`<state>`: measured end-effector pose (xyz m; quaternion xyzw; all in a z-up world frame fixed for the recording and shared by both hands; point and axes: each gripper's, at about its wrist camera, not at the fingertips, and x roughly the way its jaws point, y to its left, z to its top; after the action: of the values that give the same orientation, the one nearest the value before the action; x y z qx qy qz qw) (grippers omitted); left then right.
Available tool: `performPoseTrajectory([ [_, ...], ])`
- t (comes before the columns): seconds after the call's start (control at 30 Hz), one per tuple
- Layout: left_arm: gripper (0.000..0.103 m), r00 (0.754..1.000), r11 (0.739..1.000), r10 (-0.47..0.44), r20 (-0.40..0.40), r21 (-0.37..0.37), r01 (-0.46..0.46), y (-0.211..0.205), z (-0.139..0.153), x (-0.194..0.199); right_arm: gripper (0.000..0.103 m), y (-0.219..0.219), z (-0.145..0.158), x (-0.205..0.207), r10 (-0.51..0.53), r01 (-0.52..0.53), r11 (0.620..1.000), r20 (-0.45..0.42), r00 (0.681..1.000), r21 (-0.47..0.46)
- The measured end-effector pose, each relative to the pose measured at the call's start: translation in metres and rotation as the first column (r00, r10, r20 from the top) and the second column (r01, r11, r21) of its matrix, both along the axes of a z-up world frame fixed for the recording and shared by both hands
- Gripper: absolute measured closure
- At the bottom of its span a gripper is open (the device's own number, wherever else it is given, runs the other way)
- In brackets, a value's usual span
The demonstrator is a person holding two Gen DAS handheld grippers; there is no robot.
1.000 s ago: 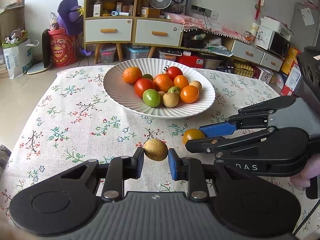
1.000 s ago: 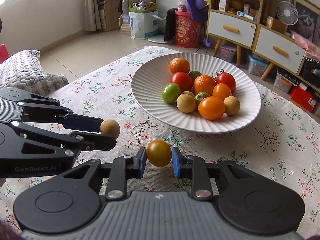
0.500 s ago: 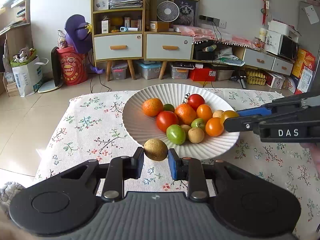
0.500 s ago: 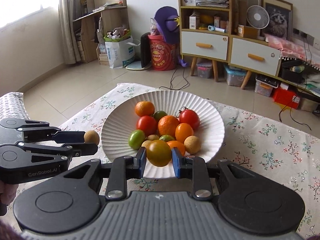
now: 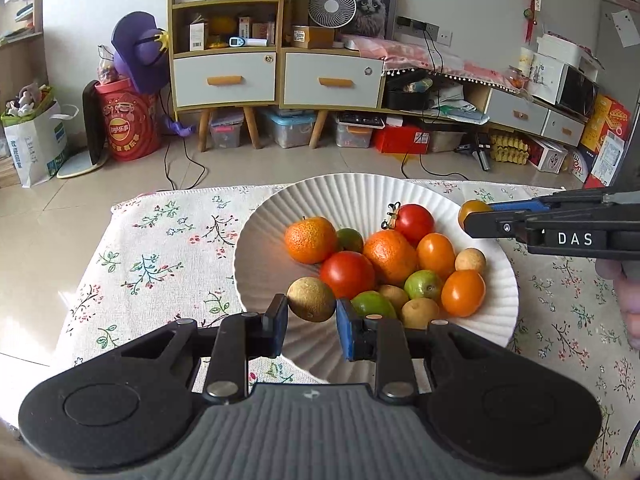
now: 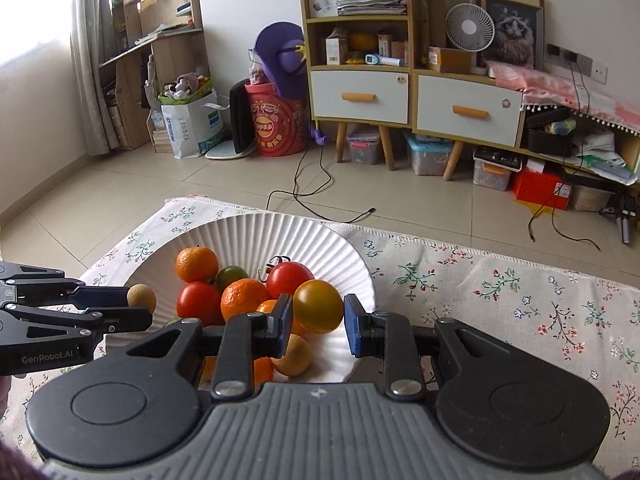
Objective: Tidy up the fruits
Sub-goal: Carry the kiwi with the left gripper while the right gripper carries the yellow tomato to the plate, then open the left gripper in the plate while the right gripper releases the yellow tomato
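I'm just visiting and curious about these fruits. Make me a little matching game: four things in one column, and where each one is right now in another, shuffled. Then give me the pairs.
Things
1. tan round fruit
2. yellow-orange tomato
3. red tomato with a stem
4. white ridged plate

Places
A. lying in the plate, on the far side of the pile
B. pinched in the left gripper
C. resting on the flowered tablecloth
D. pinched in the right gripper

Pairs: 1-B, 2-D, 3-A, 4-C
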<state>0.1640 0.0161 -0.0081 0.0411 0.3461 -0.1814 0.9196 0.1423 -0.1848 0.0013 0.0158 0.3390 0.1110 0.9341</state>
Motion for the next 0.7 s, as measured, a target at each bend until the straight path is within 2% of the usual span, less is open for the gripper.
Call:
performPoseTrajectory([
  [0.7,0.08,0.999,0.999,-0.041,-0.006,-0.001,0.041,-0.001,0.001,0.01,0.078,0.009,-0.014,0.024,0.008,-0.007,0.999,-0.032,0.999,0.033],
])
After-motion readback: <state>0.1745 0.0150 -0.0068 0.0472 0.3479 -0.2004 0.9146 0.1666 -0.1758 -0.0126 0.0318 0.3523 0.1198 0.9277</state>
